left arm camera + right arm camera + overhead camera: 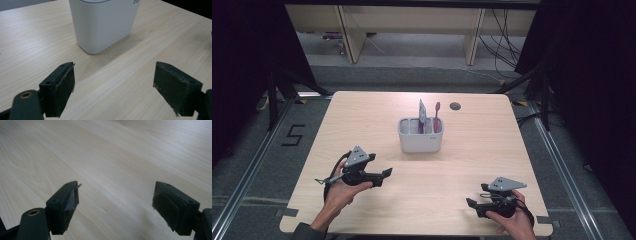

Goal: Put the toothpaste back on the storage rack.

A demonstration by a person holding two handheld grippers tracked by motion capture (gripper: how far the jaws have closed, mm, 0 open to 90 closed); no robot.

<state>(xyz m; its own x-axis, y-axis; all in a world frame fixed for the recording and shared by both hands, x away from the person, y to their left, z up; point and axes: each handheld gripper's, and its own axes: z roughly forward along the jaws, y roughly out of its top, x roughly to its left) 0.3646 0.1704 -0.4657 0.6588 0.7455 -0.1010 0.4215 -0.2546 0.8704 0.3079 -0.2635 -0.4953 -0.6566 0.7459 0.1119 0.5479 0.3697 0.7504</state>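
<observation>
High view: a pale wood table (362,115) with a round hole (455,106) near its far edge stands on grey floor (247,145) between dark curtains, cables trailing beyond. One white holder (420,135) sits mid-table with two pink items upright inside, a toothbrush (436,116) and a flat piece (422,116). Two grippers: left gripper (386,173) and right gripper (470,203), each hand-held near the front edge.

Left gripper view: jaws wide apart, empty; the holder (103,23) just ahead.

Right gripper view: jaws wide apart, empty, over bare wood (112,157).
</observation>
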